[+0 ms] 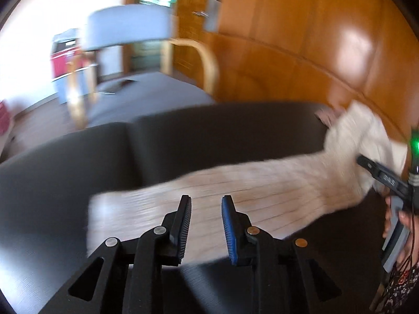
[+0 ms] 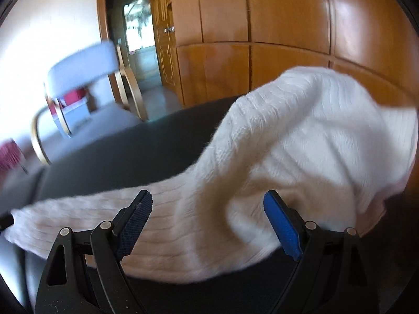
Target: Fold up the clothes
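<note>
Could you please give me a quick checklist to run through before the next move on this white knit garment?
1. Left gripper open, nothing held: ok.
2. Right gripper open, wider than the left: ok.
3. White knit garment flat on the dark surface: not ok, bunched at its far end.
4. Long knit part stretched out in front of the left gripper: ok.
5. Garment's far edge fully on the surface: cannot tell, blurred.
</note>
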Available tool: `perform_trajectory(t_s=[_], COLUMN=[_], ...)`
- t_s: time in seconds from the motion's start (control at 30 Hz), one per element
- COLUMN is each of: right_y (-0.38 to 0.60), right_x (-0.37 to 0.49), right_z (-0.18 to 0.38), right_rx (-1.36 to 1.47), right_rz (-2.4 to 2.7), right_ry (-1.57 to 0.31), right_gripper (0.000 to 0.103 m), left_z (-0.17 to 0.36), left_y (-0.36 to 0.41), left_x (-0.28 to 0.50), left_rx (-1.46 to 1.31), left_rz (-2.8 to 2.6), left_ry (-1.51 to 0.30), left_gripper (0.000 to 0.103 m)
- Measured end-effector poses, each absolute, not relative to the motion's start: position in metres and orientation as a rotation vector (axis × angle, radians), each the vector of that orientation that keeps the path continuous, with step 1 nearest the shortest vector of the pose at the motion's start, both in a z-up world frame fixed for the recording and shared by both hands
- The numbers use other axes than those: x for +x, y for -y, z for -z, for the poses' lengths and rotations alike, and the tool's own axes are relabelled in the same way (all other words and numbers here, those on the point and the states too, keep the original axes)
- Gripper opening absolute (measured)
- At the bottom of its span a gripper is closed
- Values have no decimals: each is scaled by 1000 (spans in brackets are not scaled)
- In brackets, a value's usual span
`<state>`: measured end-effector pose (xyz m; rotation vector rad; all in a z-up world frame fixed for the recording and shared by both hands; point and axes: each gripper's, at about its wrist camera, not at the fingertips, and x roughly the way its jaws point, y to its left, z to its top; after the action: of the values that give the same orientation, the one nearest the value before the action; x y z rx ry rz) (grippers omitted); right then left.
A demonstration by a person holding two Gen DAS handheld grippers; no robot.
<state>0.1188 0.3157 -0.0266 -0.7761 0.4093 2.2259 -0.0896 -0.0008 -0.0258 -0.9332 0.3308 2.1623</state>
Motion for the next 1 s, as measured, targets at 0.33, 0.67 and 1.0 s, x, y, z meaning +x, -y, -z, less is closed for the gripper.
perform_trajectory(t_s=[0.33, 0.67, 1.0], right_y=[-358, -326, -232], right_x=[93, 88, 39], right_z=[63, 45, 32], right_rx=[-1021, -1017, -1131], right_rz=[-2179, -2402, -2705], right_ry=[-489, -565, -674], right_gripper=[43, 11, 11], left_z=[51, 45, 38], left_y=[-86, -53, 101], left_x=[-60, -54, -84], left_rx=[-871, -916, -1054], left_rz=[-2186, -2137, -2299], left_ry=[-631, -544, -283], left_gripper=[35, 3, 3])
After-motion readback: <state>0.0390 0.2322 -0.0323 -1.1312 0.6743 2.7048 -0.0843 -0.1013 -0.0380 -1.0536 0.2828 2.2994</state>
